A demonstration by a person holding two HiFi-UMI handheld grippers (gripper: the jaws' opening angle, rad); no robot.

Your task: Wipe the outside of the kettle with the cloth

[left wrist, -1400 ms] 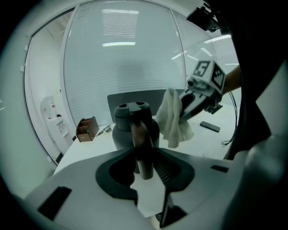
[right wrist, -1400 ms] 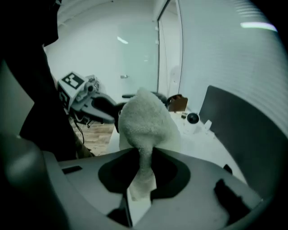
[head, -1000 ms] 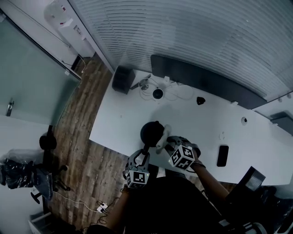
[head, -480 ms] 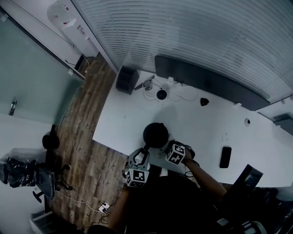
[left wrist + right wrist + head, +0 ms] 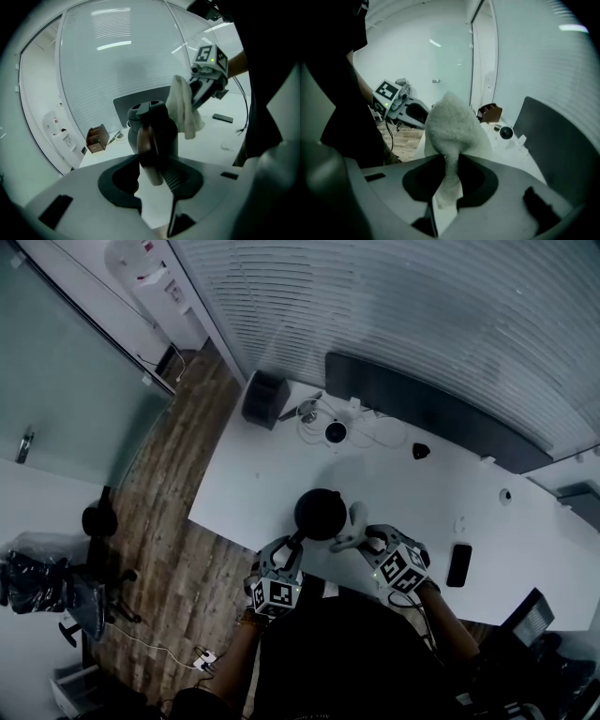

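Note:
The dark kettle (image 5: 319, 514) stands near the white table's (image 5: 244, 474) front edge. Its handle (image 5: 151, 152) sits between the jaws of my left gripper (image 5: 292, 547), which press on it while they are opening slightly. In the left gripper view the kettle body (image 5: 161, 124) rises just beyond my left gripper (image 5: 157, 180). My right gripper (image 5: 364, 536) is shut on the pale cloth (image 5: 348, 527), which hangs at the kettle's right side. The bunched cloth (image 5: 450, 129) fills the right gripper view above my right gripper (image 5: 447, 183). From the left, the cloth (image 5: 184, 110) seems to touch the kettle.
A dark box (image 5: 265, 399), a small round device (image 5: 335, 432) with cables and a long dark panel (image 5: 422, 409) sit at the table's far side. A phone (image 5: 457, 564) lies right of my right hand. Chairs (image 5: 94, 521) stand on the wooden floor at left.
My right gripper drew in close under the kettle with the cloth, then came back out to the kettle's right. The left gripper stayed on the handle.

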